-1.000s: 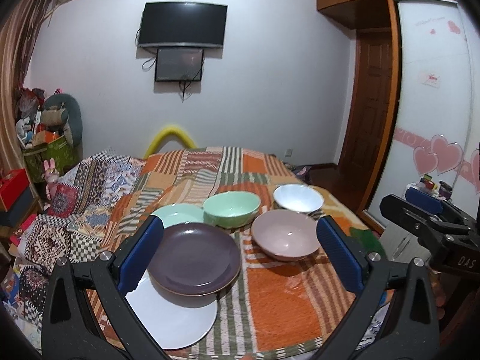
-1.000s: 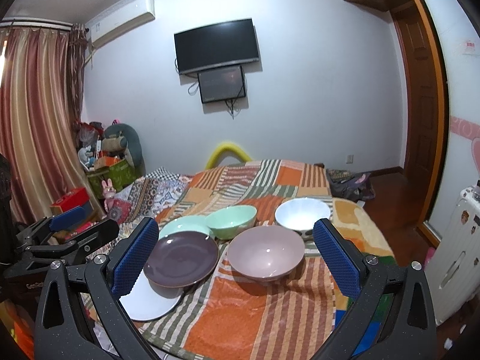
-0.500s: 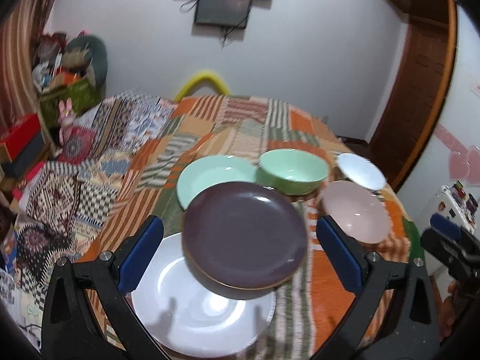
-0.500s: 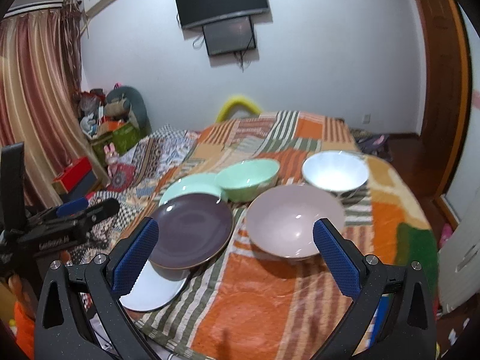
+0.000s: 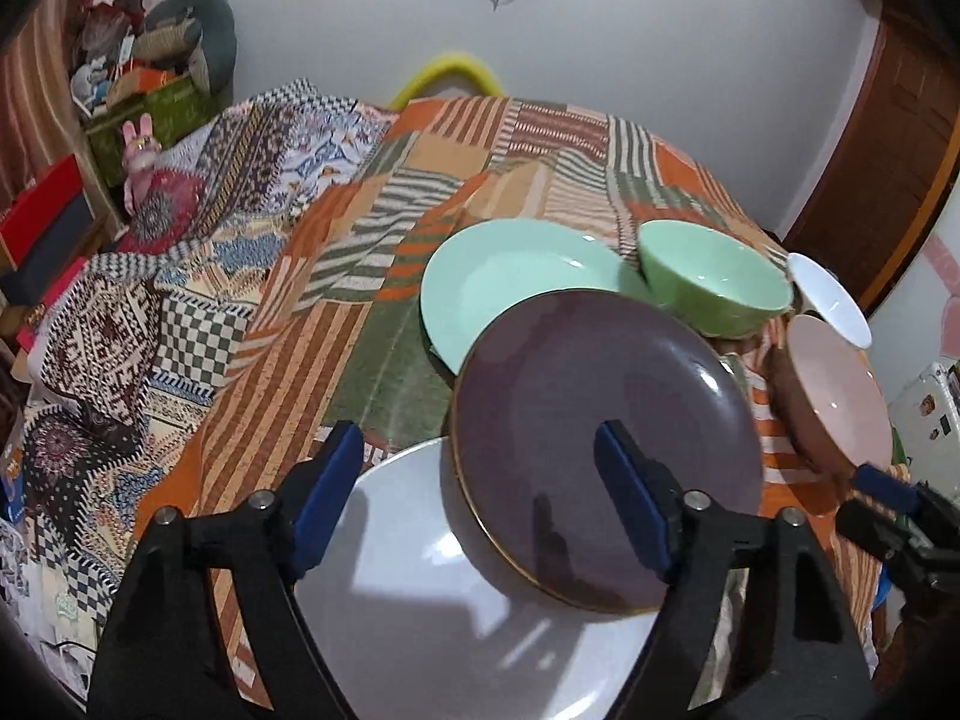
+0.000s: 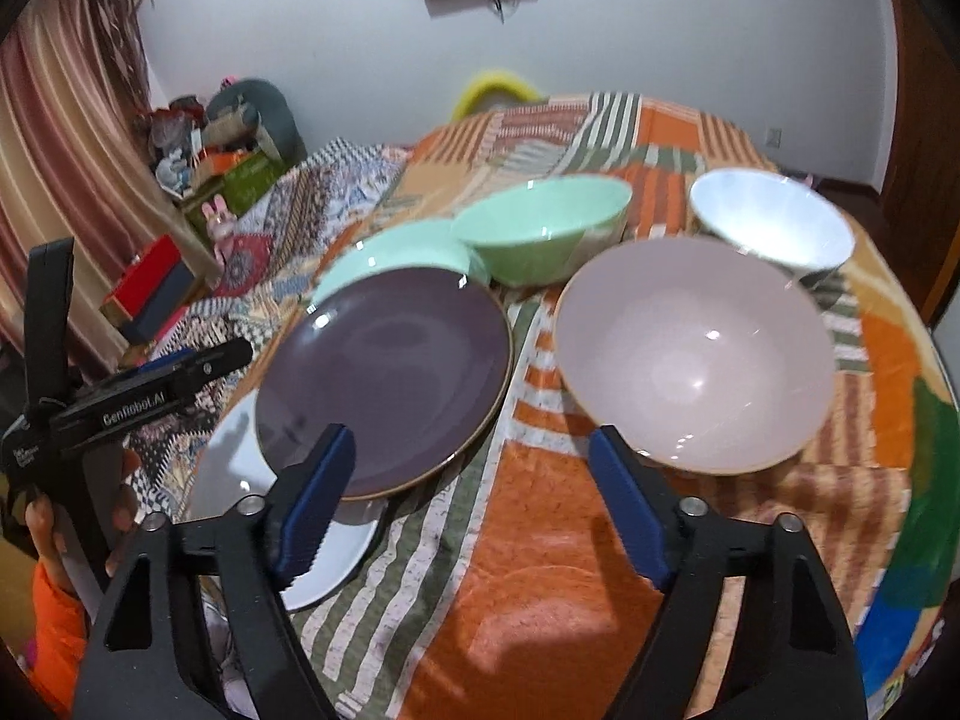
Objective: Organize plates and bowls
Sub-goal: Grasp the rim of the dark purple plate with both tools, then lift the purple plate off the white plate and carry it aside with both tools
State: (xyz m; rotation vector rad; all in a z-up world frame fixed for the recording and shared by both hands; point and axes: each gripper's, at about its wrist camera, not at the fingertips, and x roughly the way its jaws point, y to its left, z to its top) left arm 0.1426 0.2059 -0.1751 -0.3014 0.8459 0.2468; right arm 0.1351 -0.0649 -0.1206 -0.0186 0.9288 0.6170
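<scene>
Left gripper (image 5: 480, 498): I read jaws spread, above white plate (image 5: 420, 570).
Right gripper (image 6: 468, 492): spread, holding nothing.
Purple plate (image 6: 384, 384): overlaps white plate on quilt (image 6: 540, 600).
Marking: "GenRobot.AI" on left gripper body.
</scene>
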